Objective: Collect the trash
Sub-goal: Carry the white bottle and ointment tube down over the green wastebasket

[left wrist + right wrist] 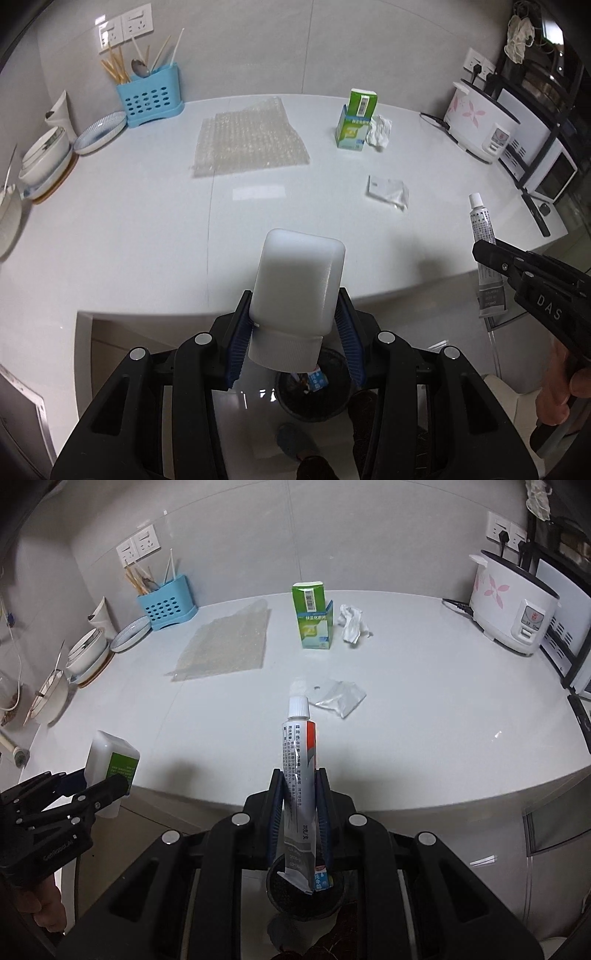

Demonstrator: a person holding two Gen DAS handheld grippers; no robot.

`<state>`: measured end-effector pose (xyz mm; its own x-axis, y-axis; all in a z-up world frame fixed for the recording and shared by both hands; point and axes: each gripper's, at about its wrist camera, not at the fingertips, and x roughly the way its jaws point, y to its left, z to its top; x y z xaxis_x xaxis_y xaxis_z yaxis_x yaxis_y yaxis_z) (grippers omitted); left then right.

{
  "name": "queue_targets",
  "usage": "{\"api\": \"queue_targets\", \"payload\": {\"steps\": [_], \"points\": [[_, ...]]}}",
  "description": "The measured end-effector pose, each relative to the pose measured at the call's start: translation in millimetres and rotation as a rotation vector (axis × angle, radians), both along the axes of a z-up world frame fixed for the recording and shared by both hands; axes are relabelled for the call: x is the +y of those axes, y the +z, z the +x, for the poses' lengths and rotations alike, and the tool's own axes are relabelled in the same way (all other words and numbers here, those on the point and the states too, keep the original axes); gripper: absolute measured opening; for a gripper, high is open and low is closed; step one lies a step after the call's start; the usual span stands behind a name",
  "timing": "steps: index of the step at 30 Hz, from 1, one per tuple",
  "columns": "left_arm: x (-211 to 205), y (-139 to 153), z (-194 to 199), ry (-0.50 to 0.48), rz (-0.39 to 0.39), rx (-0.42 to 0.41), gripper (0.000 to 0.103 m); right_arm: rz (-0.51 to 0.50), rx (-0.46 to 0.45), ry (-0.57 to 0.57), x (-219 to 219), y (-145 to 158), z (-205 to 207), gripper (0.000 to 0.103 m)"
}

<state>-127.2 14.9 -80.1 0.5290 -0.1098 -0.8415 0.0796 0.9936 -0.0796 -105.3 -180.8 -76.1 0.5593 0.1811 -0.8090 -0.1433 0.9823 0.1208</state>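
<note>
My left gripper [295,314] is shut on a white plastic bottle [299,288], held cap-down above a black trash bin [314,398] on the floor; the bottle also shows in the right wrist view [110,764]. My right gripper [300,794] is shut on a grey-and-white tube [299,760], also over the bin [306,893]; the tube shows in the left wrist view [484,254] too. On the white counter [147,229] lie a bubble wrap sheet [251,136], a green carton [356,120], a crumpled tissue [380,131] and a clear wrapper [388,190].
A blue utensil holder [149,98], plates and bowls [55,147] stand at the back left. A rice cooker [476,125] and a black rack with an oven [546,147] stand at the right. The counter's front edge runs just beyond both grippers.
</note>
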Motion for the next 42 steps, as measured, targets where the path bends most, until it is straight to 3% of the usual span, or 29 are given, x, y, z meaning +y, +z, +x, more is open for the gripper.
{"api": "queue_targets", "payload": {"steps": [12,20,27,42], "points": [[12.5,-49.1,-50.1,0.029,-0.027,0.05,0.043,-0.025,0.05,0.053,9.0,-44.2,-47.5,0.017],[-0.5,-114.2,-62.1,0.034,-0.04,0.107,0.043,-0.025,0.154,0.084,3.9,-117.6,-59.8,0.017],[-17.9,-202.8,-65.7,0.056,-0.04,0.179,0.043,-0.034,0.204,0.122,-5.5,-201.1,-55.3,0.017],[-52.5,-461.7,-70.6,0.102,-0.081,0.292,0.043,-0.057,0.316,0.198,-21.1,-456.4,-51.3,0.017]]}}
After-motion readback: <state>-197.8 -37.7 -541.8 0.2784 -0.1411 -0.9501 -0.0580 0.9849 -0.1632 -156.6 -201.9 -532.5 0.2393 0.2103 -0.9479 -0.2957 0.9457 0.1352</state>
